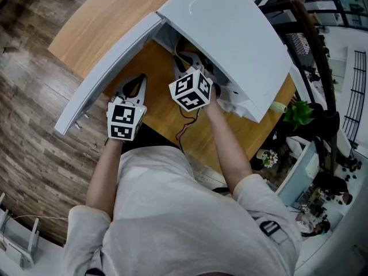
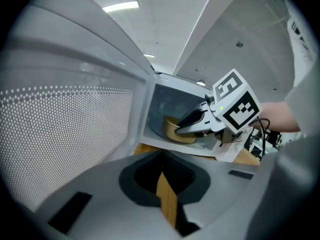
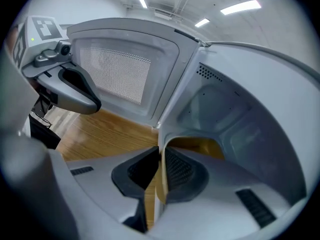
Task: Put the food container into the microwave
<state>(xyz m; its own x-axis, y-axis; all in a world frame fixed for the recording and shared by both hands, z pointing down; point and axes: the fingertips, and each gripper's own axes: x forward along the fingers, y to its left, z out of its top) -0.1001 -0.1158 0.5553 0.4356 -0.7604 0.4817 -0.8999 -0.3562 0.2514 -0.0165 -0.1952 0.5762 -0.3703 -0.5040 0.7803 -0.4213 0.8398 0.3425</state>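
Note:
The white microwave (image 1: 230, 33) stands on the wooden table (image 1: 103, 22), its door (image 1: 109, 73) swung wide to the left. A tan food container (image 2: 172, 129) sits inside the cavity. My right gripper (image 1: 187, 59) reaches in through the opening. In the right gripper view the container (image 3: 200, 146) shows just beyond the right gripper (image 3: 160, 149), its thin rim standing in the narrow gap between jaws that are slightly apart. My left gripper (image 1: 137, 79) hangs in front of the open door with its tips together and nothing in them.
The perforated door window (image 2: 65, 134) fills the left of the left gripper view. A black cable (image 1: 187, 122) trails over the table's near edge. Crumpled white material (image 1: 230, 103) lies beside the microwave, and a potted plant (image 1: 298, 112) stands to the right.

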